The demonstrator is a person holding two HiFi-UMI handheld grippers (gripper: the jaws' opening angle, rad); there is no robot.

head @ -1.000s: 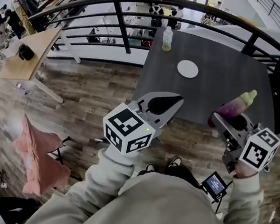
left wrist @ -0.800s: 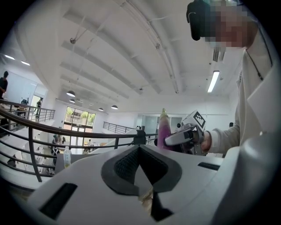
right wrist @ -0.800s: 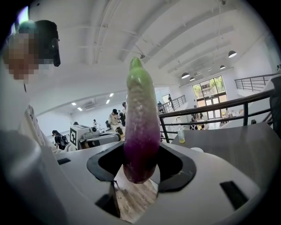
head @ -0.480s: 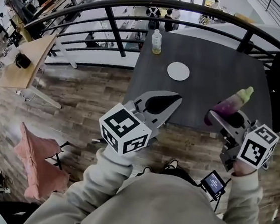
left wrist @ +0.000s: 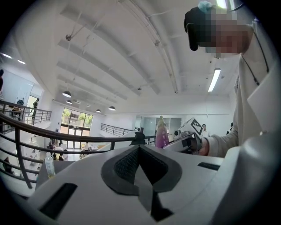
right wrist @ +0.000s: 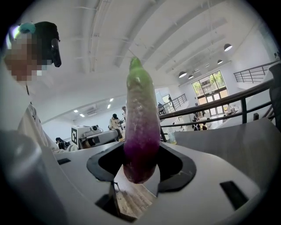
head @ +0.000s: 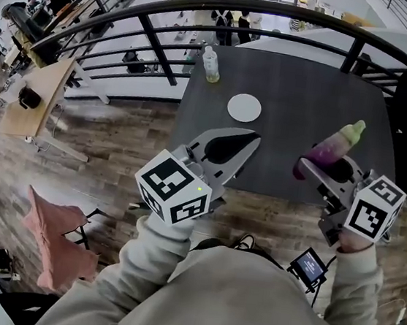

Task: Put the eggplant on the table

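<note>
Dark grey table point(head: 302, 75) fills the far half of the head view, its near edge lying just under both grippers. The right gripper point(head: 326, 167) is clamped on the purple end of the eggplant point(head: 334, 146). The eggplant's long axis rises from the jaws, green tip uppermost and tilted out over the tabletop, apparently clear of it. The left gripper point(head: 253, 136), alongside, has its jaws closed together on nothing. Placement falls to the right hand: lower onto bare surface short of the white plate point(head: 244, 108) and the bottle point(head: 211, 65).
</note>
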